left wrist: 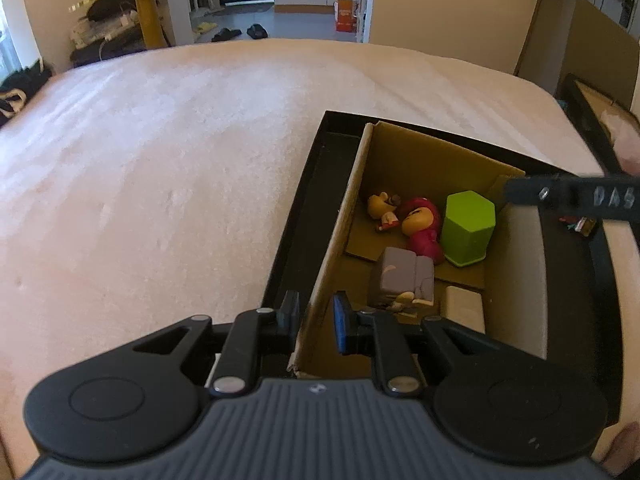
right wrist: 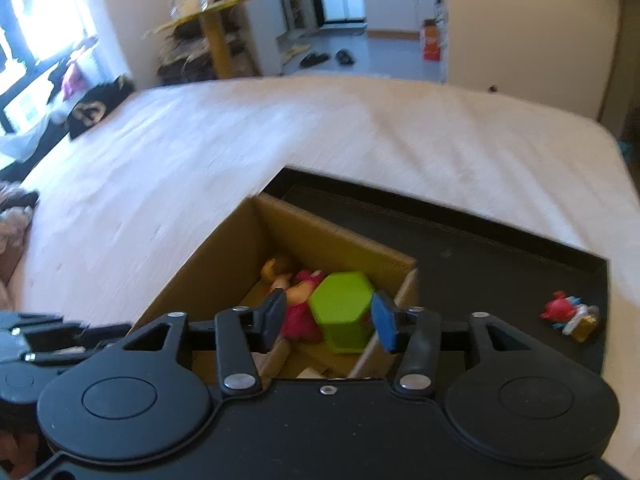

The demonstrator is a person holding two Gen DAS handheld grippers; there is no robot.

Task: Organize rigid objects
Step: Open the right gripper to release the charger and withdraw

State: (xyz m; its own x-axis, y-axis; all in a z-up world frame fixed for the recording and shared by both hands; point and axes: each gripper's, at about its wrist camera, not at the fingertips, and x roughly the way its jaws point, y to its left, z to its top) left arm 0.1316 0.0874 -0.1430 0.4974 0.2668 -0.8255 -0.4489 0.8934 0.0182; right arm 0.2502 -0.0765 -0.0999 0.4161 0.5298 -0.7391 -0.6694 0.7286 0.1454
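My left gripper [left wrist: 316, 320] is shut on the left wall of a brown cardboard box [left wrist: 344, 216], one pad on each side of it. The box stands in a shallow black tray [left wrist: 304, 184]. On the box floor a green hexagonal block [left wrist: 469, 229] stands upright beside a red figure [left wrist: 420, 226], a yellow figure [left wrist: 382, 206], a grey blocky figure [left wrist: 400, 276] and a pale block [left wrist: 464, 306]. My right gripper [right wrist: 330, 318] hovers open over the green block [right wrist: 340, 310]; a gap shows by the left pad. One of its fingers [left wrist: 568, 196] reaches in from the right.
The tray lies on a bed with a pale pink cover [left wrist: 160, 160]. A small red toy with a gold piece [right wrist: 568, 316] lies in the tray's right part. A black-framed object [left wrist: 592, 120] sits off the bed's right edge. Beyond the bed are a yellow table [left wrist: 148, 8] and the floor.
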